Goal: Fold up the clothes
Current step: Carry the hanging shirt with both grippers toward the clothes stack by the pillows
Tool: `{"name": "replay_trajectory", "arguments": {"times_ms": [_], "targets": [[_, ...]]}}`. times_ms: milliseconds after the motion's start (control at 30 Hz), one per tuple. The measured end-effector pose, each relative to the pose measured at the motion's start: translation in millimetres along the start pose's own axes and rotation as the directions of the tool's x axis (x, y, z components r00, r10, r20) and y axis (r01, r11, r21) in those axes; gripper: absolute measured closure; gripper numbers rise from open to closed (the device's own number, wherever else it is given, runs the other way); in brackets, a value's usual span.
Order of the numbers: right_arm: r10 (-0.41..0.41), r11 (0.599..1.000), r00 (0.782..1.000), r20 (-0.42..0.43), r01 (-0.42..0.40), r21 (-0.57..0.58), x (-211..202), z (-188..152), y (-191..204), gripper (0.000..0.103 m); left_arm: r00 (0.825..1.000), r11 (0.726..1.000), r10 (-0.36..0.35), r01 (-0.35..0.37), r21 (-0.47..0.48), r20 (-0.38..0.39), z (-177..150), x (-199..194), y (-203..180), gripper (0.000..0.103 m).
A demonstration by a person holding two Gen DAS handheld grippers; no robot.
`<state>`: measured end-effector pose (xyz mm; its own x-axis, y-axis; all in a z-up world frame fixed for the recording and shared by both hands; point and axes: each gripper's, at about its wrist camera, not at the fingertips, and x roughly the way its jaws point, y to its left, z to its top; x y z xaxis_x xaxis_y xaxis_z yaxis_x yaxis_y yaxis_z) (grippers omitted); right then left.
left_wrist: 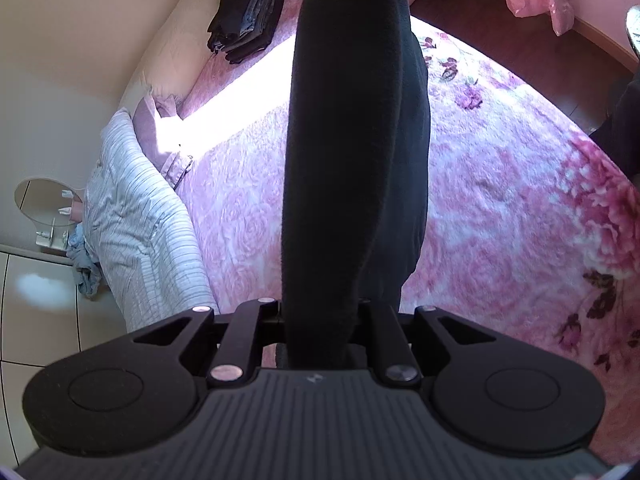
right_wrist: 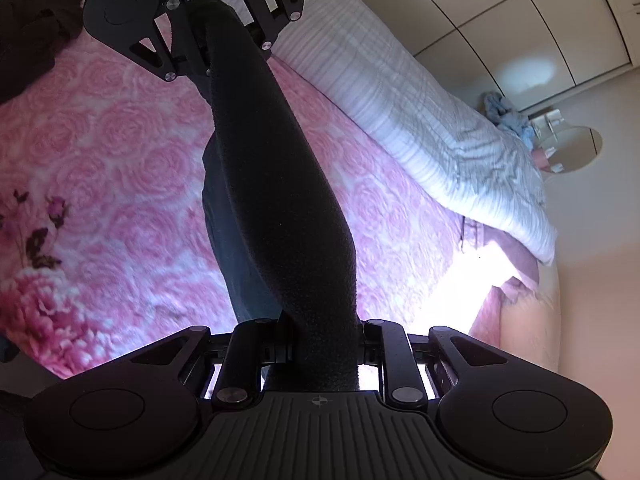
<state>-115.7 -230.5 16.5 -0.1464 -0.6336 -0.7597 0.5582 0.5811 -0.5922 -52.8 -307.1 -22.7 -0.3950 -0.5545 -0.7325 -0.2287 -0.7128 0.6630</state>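
One dark fleecy garment (left_wrist: 344, 160), rolled into a long tube, is stretched taut btwn both grippers above the pink rose blanket (left_wrist: 500, 220). Left gripper (left_wrist: 320, 332) & right gripper (right_wrist: 320, 344) each pinched onto an end. One stack of folded dark clothes (left_wrist: 248, 12) lies near the headboard
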Motion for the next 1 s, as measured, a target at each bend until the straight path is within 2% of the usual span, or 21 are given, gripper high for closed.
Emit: {"name": "replay_trajectory", "arguments": {"times_ms": [333, 500, 700, 1000], "targets": [[-0.019, 0.999, 1.0, -0.012, 0.019, 0.03, 3.0, -114.6, -58.1, 0.083, 1.0, 0.998, -0.007, 0.007, 0.055, 0.008, 124.7, 36.1, 10.2, 0.09], [-0.024, 0.999, 1.0, -0.008, 0.024, 0.046, 2.8, -190.7, -97.1, 0.083, 1.0, 0.998, -0.013, 0.012, 0.059, 0.013, 205.8, 57.3, 18.8, 0.09], [-0.038, 0.994, 0.998, -0.05, 0.043, 0.098, 0.8, -279.7, -146.7, 0.083, 0.998, 0.994, -0.021, 0.014, 0.105, 0.062, 300.6, 80.5, 30.8, 0.09], [-0.084, 0.979, 0.988, -0.128, 0.106, 0.176, 10.6, -362.6, -212.8, 0.083, 0.988, 0.984, -0.018, -0.01, 0.18, 0.15, 390.8, 133.3, 65.4, 0.09]]}}
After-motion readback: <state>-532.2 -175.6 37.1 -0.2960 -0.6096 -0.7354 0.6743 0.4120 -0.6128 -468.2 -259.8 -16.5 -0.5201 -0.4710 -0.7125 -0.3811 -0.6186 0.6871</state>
